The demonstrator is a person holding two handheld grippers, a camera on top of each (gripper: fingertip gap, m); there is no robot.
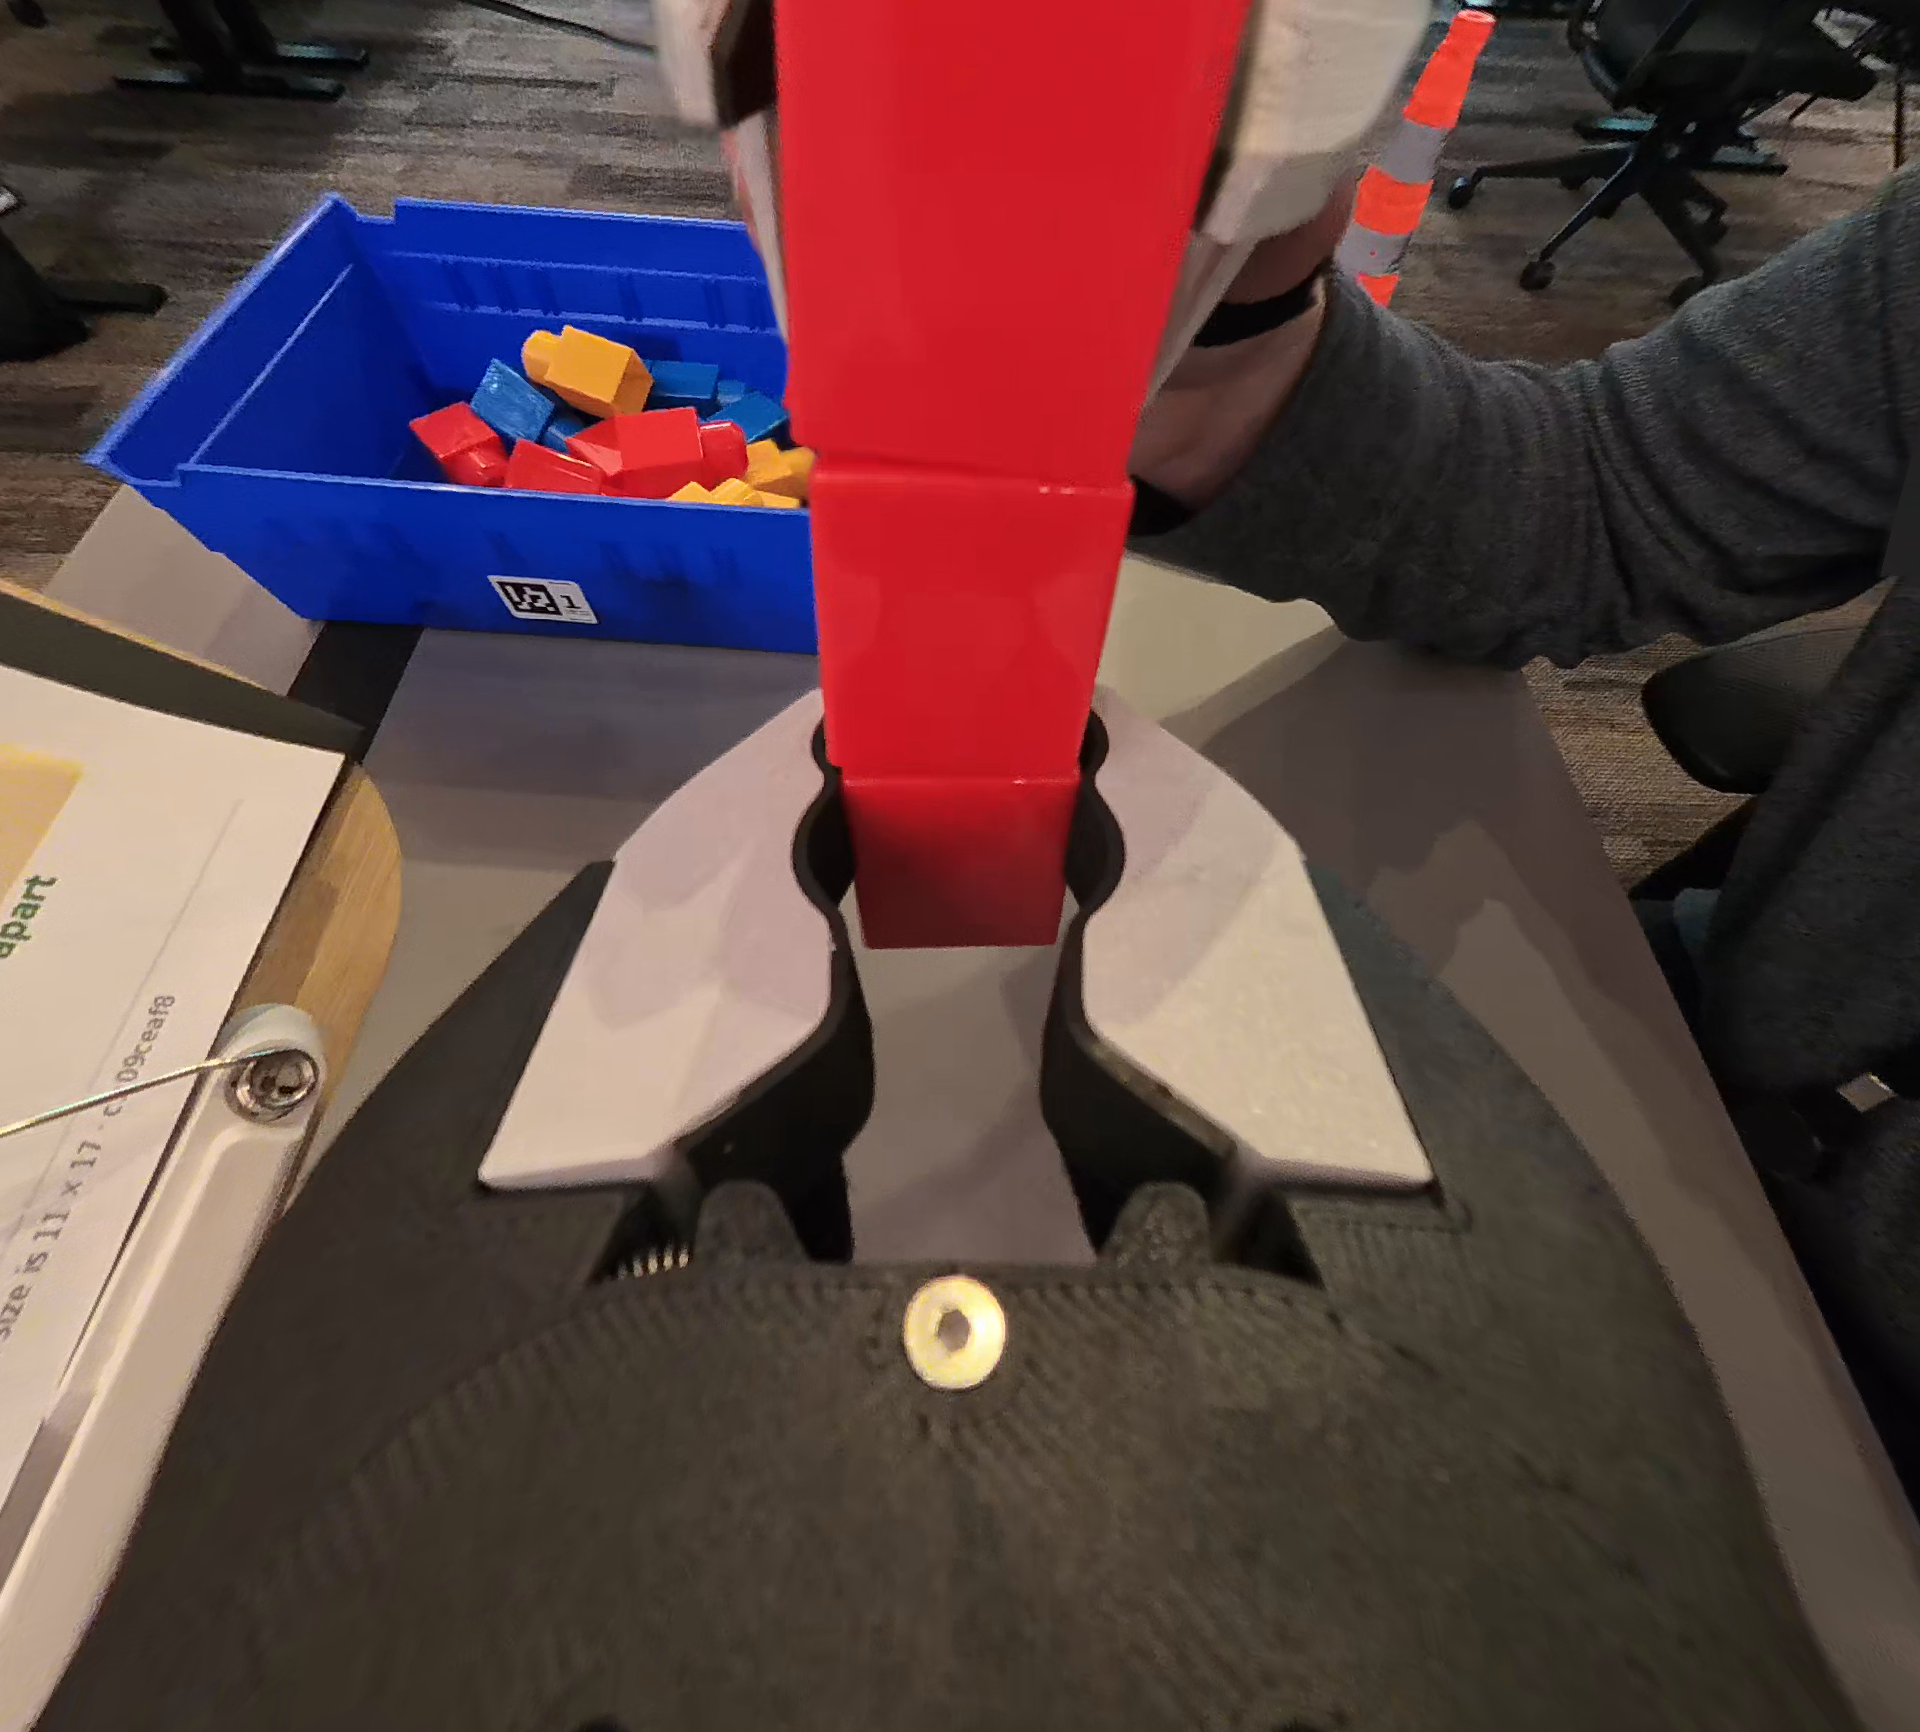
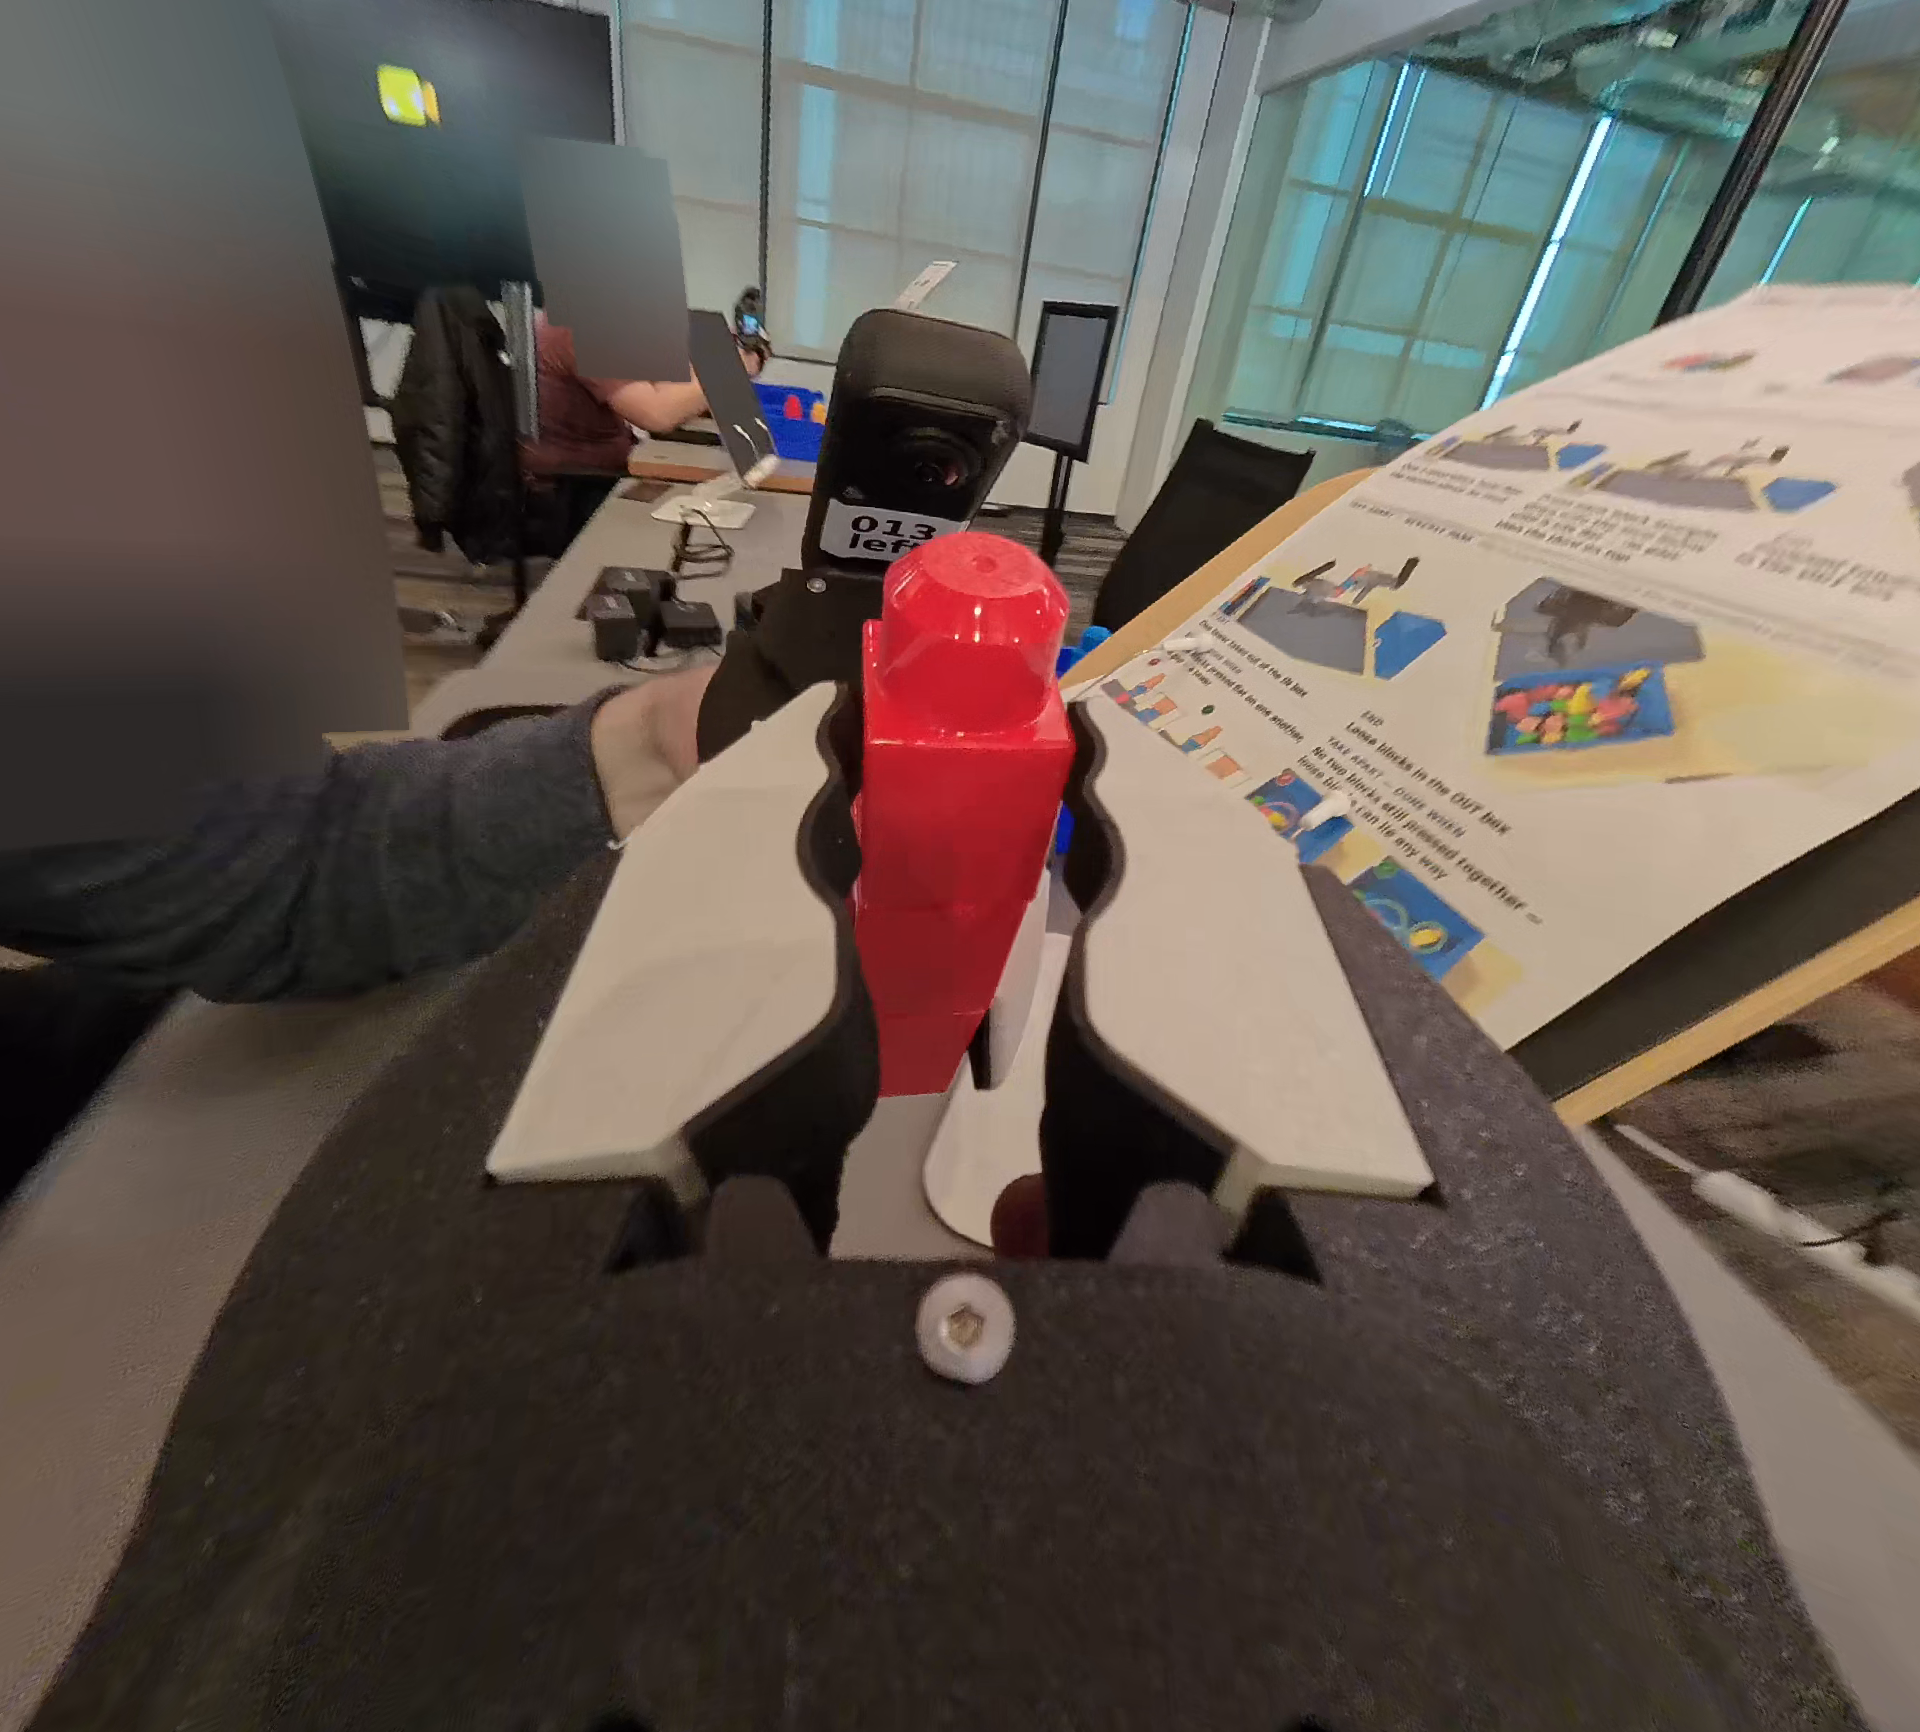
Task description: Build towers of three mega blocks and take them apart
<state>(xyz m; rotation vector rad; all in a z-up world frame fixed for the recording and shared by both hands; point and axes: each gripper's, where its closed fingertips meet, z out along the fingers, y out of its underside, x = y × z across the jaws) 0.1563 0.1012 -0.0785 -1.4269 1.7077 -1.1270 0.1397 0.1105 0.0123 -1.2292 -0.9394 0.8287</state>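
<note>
Three red blocks stand pressed into one tower [image 1: 966,456], held in the air above the grey surface [image 1: 1351,799]. Left tongs [image 1: 961,851] are clamped on the bottom block, right tongs [image 2: 961,809] on the top one. To separate it cleanly, I would keep the lower grip steady and rock the top block off, near the blue bin [image 1: 312,394] of loose blocks.

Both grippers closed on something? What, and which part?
Yes, one red three-block tower, held off the table. The left gripper clamps the sides of its bottom block; the right gripper clamps the sides of the top block, below the stud.
</note>
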